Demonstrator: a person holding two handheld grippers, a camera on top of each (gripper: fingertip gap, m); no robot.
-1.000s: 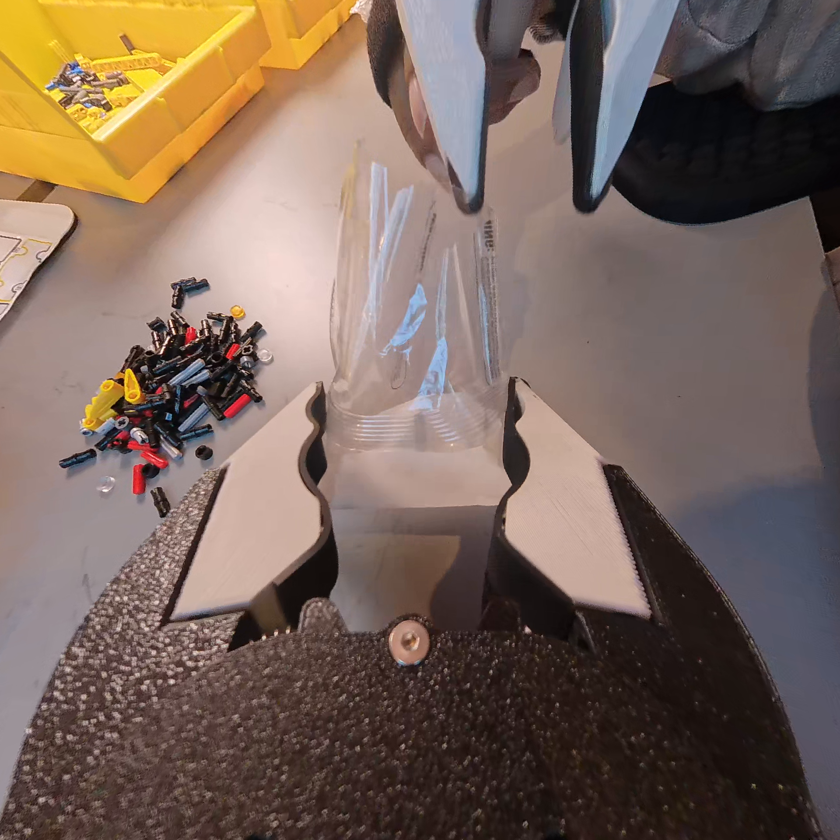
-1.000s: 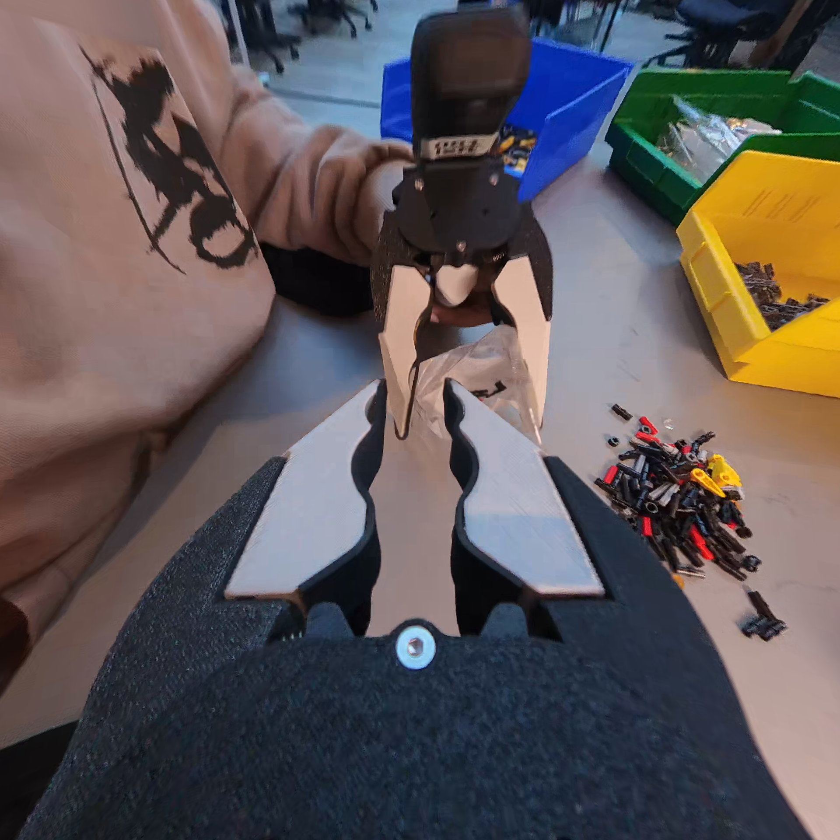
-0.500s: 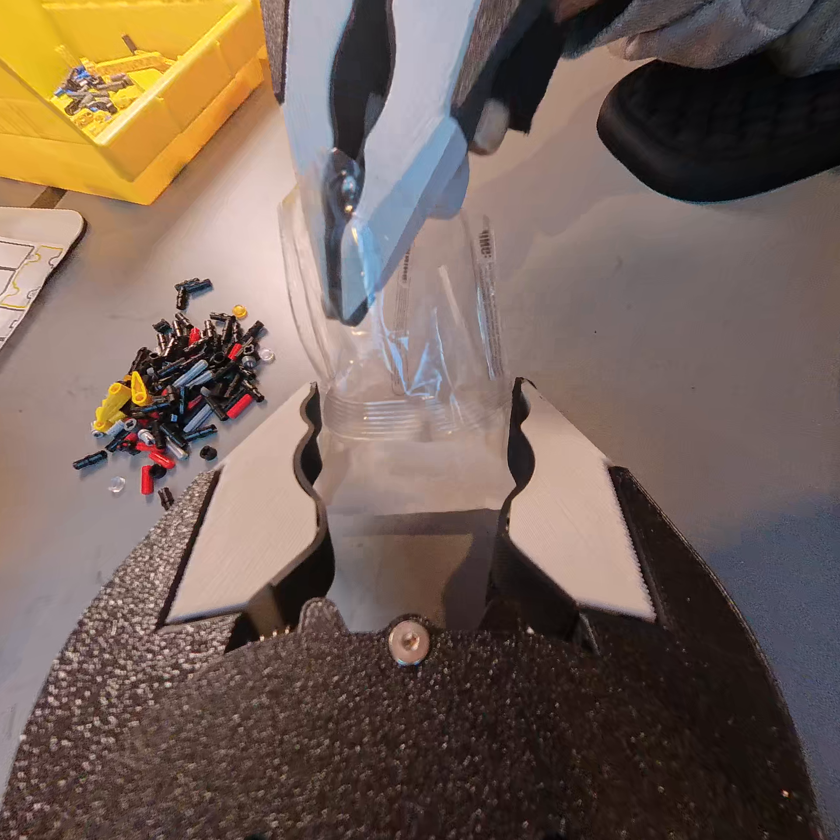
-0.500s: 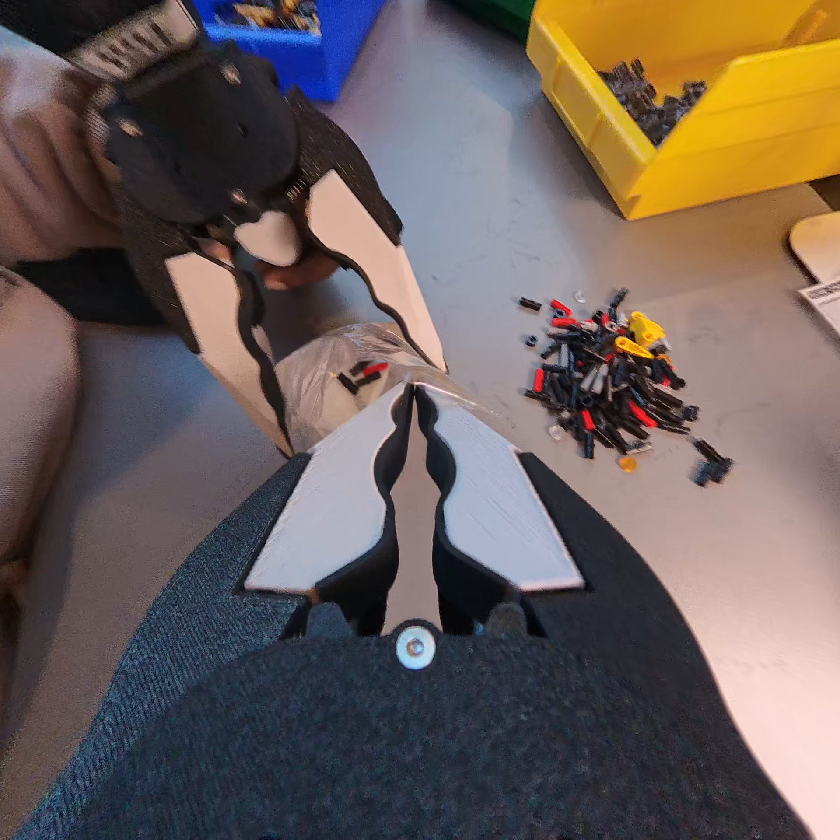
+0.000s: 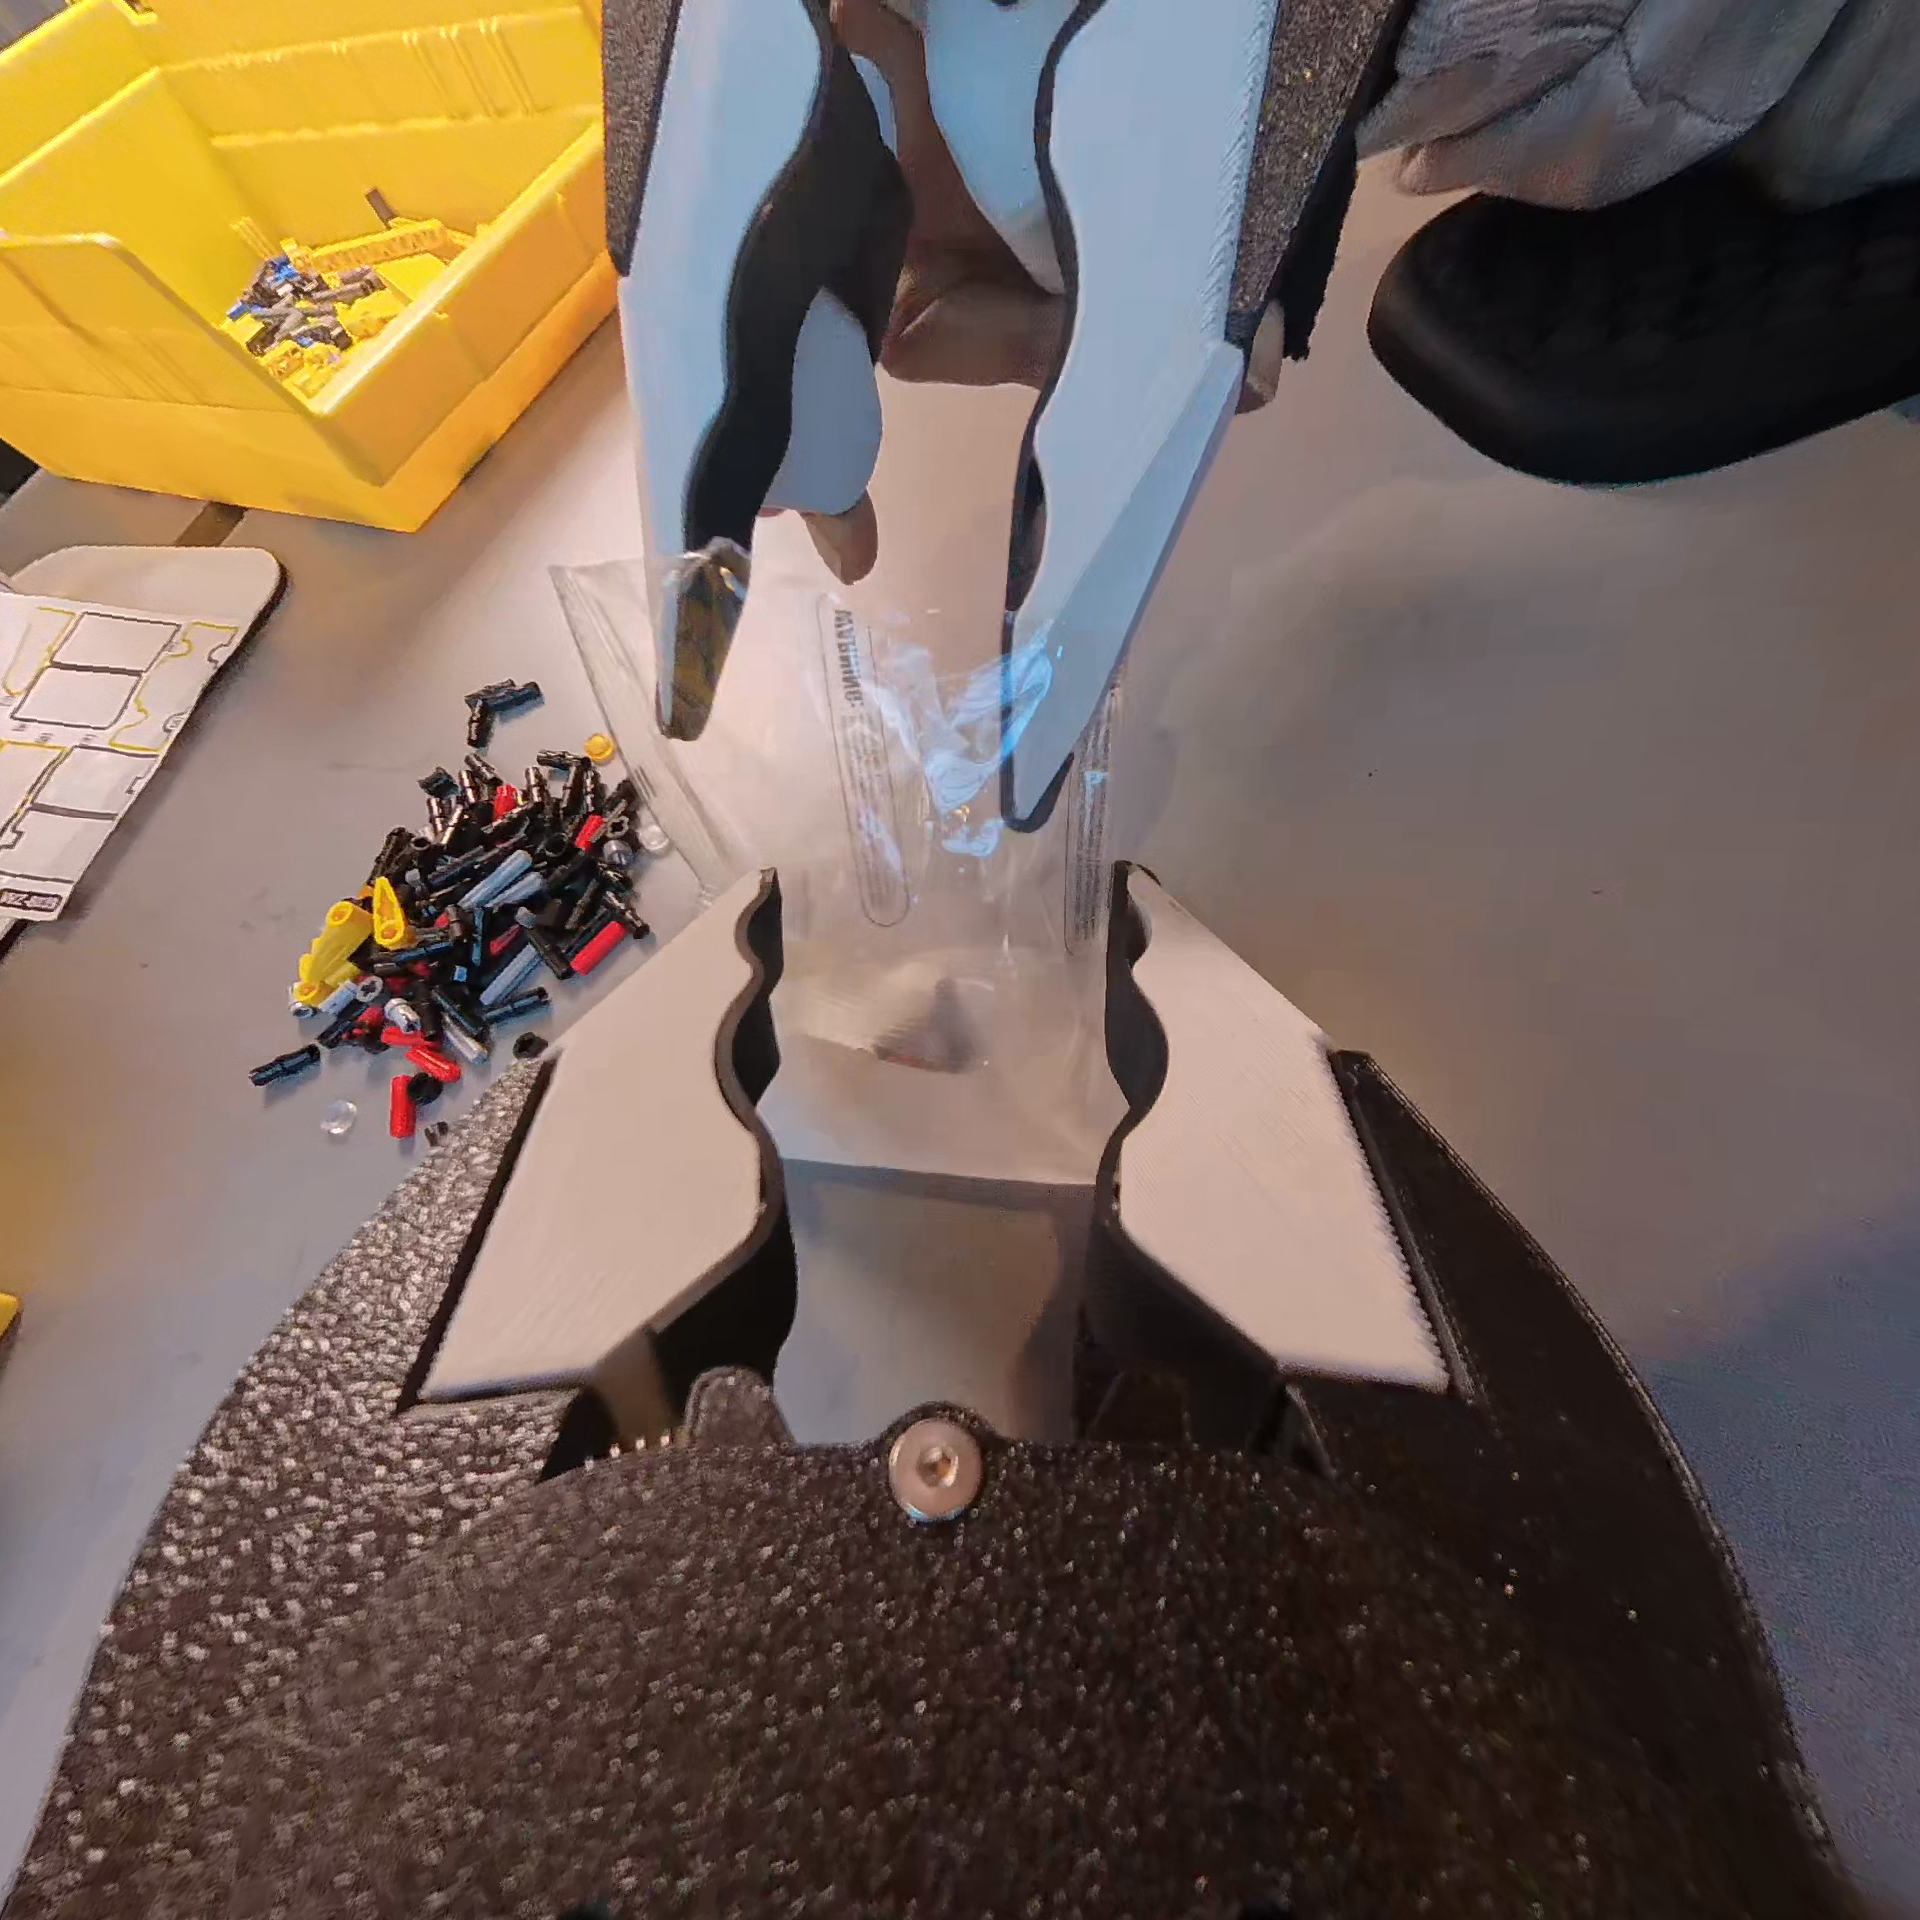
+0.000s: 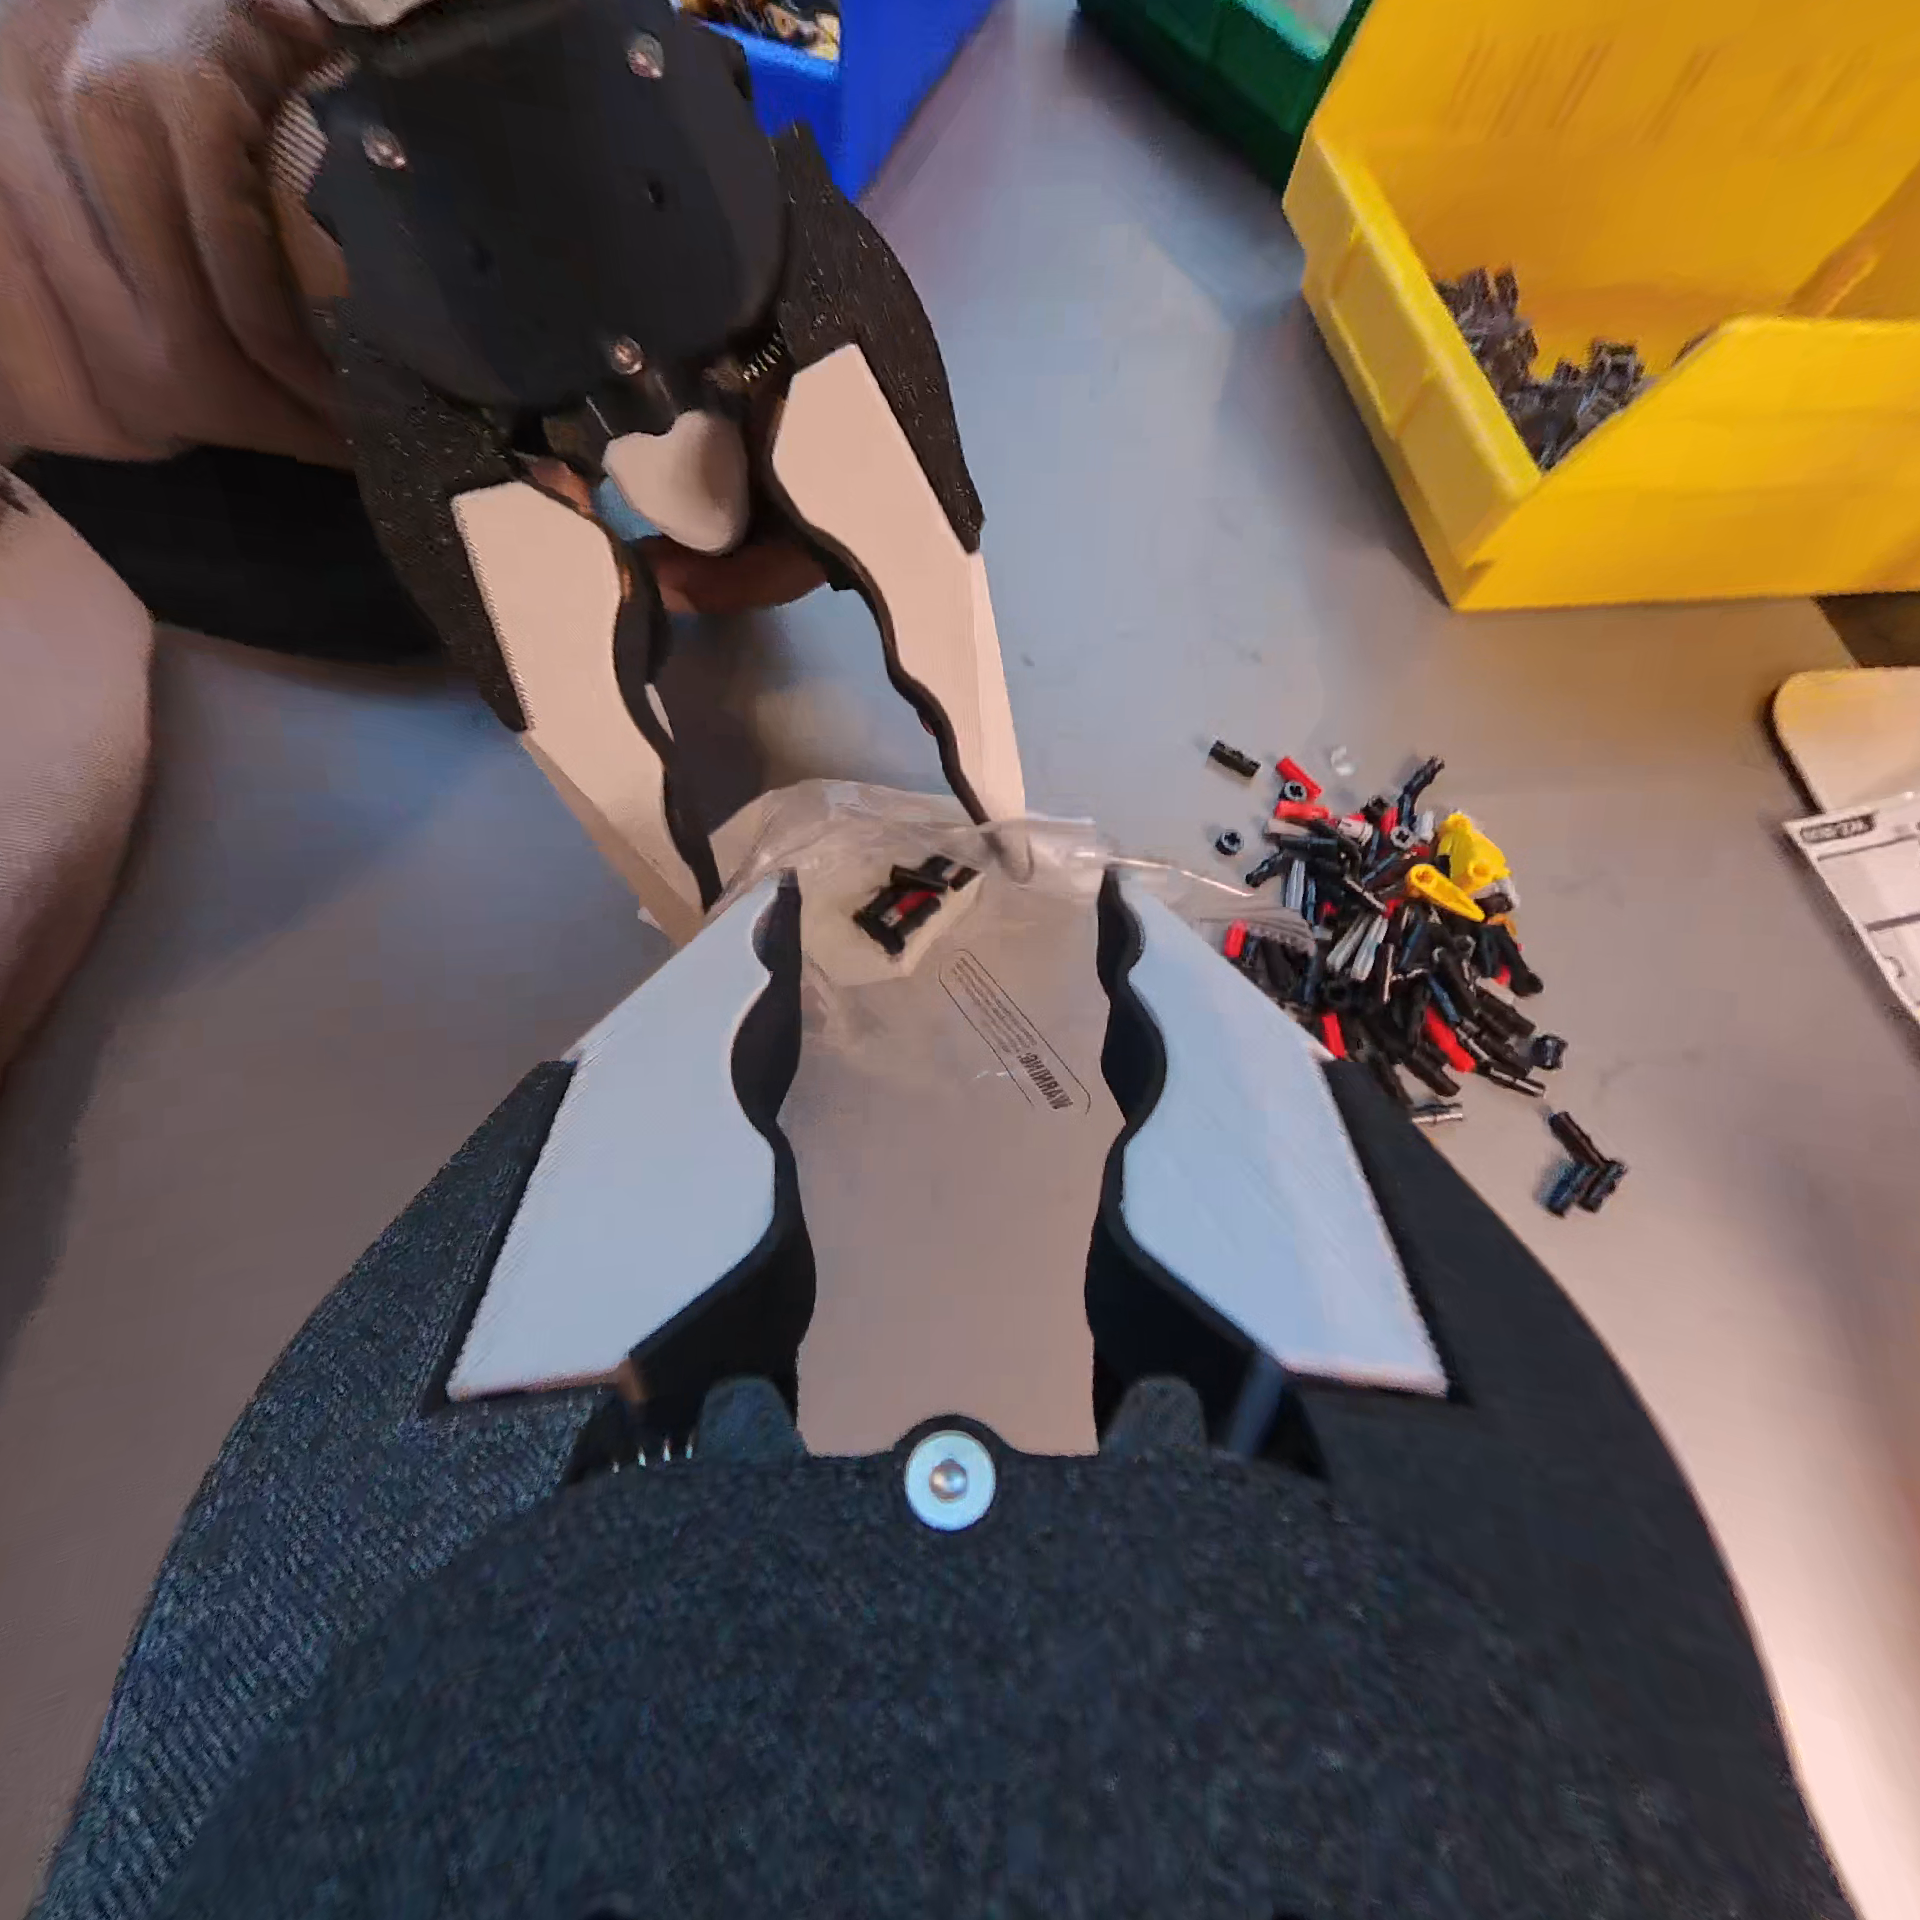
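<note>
A clear plastic bag (image 5: 800,800) lies on the grey table between both grippers; it also shows in the right wrist view (image 6: 935,1039). A few black and red small pieces (image 6: 914,894) sit inside it. My left gripper (image 5: 945,888) is open, with its fingertips at the two sides of the bag's near end. In the right wrist view one fingertip of the left gripper (image 6: 852,885) touches the bag's edge. My right gripper (image 6: 948,894) is open and empty, its fingers straddling the bag. From the left wrist view the right gripper (image 5: 857,767) hangs tips down over the bag.
A pile of small black, red, grey and yellow pieces (image 5: 468,935) (image 6: 1392,956) lies beside the bag. A yellow bin (image 5: 208,436) (image 6: 1662,499) holds more parts. Blue (image 6: 831,94) and green (image 6: 1226,62) bins stand behind. A printed sheet (image 5: 83,707) lies nearby. A person's sleeve (image 6: 62,208) is close. Only a small space, under 4 cm, lies between the two pairs of fingers.
My right gripper, nearly shut half a second ago, has opened wide and come down over the bag. The bag has sunk flatter onto the table. My left gripper stays open.
</note>
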